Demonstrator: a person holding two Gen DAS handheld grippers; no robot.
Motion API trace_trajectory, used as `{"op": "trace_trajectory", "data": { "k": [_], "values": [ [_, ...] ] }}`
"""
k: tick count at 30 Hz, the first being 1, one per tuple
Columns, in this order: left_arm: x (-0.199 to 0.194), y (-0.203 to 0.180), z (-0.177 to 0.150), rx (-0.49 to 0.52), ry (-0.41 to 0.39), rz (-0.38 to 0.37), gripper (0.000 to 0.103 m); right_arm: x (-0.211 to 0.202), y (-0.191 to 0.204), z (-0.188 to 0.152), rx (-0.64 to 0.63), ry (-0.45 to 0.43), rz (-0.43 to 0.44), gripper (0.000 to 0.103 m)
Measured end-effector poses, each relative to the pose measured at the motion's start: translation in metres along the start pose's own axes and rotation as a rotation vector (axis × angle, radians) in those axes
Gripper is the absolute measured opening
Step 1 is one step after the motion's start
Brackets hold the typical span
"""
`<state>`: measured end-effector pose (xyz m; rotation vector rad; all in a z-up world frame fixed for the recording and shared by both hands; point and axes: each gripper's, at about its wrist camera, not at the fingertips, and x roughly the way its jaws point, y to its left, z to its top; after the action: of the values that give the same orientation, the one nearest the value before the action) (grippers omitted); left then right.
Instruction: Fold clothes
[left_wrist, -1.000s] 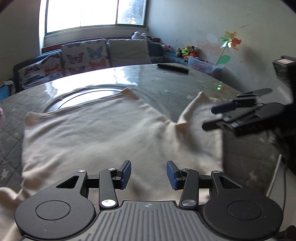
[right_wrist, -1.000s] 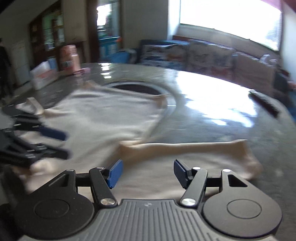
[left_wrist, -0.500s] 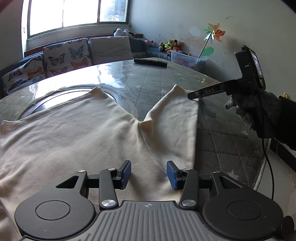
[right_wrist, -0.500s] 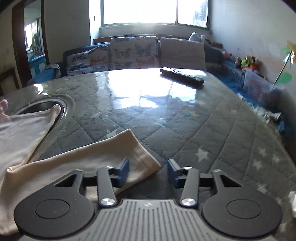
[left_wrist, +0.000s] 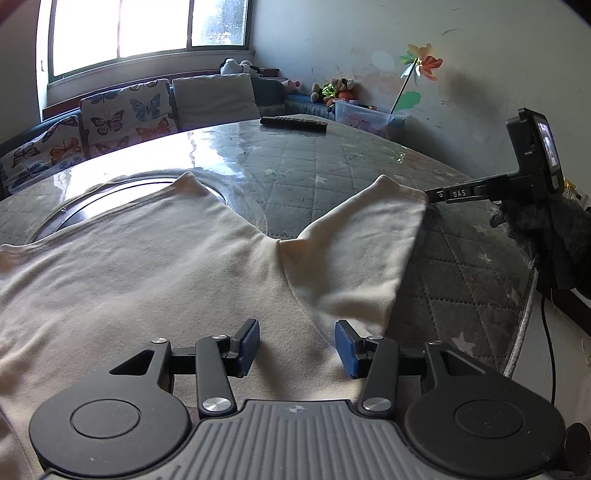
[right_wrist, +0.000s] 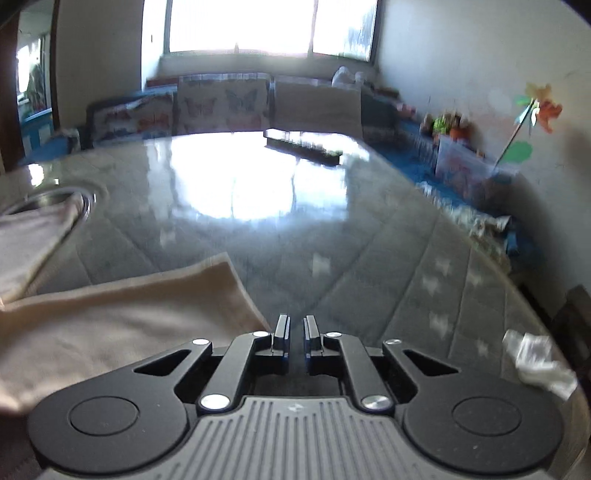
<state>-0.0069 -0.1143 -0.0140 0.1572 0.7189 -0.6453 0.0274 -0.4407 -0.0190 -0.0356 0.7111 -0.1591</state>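
- The cream shirt lies spread flat on the worktop, filling the left wrist view from about 9 o'clock across to 2 o'clock, with one sleeve angled out toward 1 o'clock.
- I judge the shirt light, soft and limp: it will drape and sag wherever I lift it, so it needs a pinch at an edge or corner, not in the middle of the cloth.
- The glossy cover on the worktop looks slick, so the fabric will probably slide easily when dragged.
- The best hold for this step, I think, is the cuff end of the sleeve, to carry it back over the body.
- My left gripper hovers over the shirt near its 6 o'clock edge, jaws well apart, holding nothing.
- My right gripper has its jaws drawn almost together, with only a narrow slit between them.
- In the right wrist view the sleeve's corner runs up to the left finger at about 9 o'clock of the tips, but blur keeps me from telling whether cloth is actually pinched.
- From the left wrist view, the right gripper's tip sits at the sleeve's cuff corner.
- A dark remote lies at 12 o'clock, well apart from the shirt.
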Motion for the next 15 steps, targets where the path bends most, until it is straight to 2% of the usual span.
{"op": "trace_trajectory", "data": {
  "k": [2, 4, 7, 11, 14, 15],
  "values": [
    [0.000, 0.000, 0.000, 0.001, -0.002, -0.002, 0.049, -0.008, 0.005, 0.005, -0.006, -0.026, 0.005, 0.010],
    [-0.001, -0.001, -0.001, 0.002, -0.003, -0.005, 0.049, -0.018, 0.012, 0.010, -0.028, -0.051, 0.045, 0.011],
    [-0.002, -0.002, -0.001, 0.004, -0.006, -0.008, 0.049, -0.034, 0.040, 0.020, -0.097, -0.084, 0.180, 0.018],
    [-0.002, -0.004, -0.003, 0.004, -0.004, -0.011, 0.049, -0.043, 0.092, 0.024, -0.204, -0.072, 0.421, 0.020],
    [-0.002, -0.005, -0.004, 0.004, -0.003, -0.012, 0.049, -0.043, 0.129, 0.022, -0.279, -0.043, 0.542, 0.020],
    [-0.002, -0.006, -0.004, 0.005, -0.003, -0.013, 0.049, -0.043, 0.138, 0.021, -0.303, -0.043, 0.558, 0.020]
  ]
}}
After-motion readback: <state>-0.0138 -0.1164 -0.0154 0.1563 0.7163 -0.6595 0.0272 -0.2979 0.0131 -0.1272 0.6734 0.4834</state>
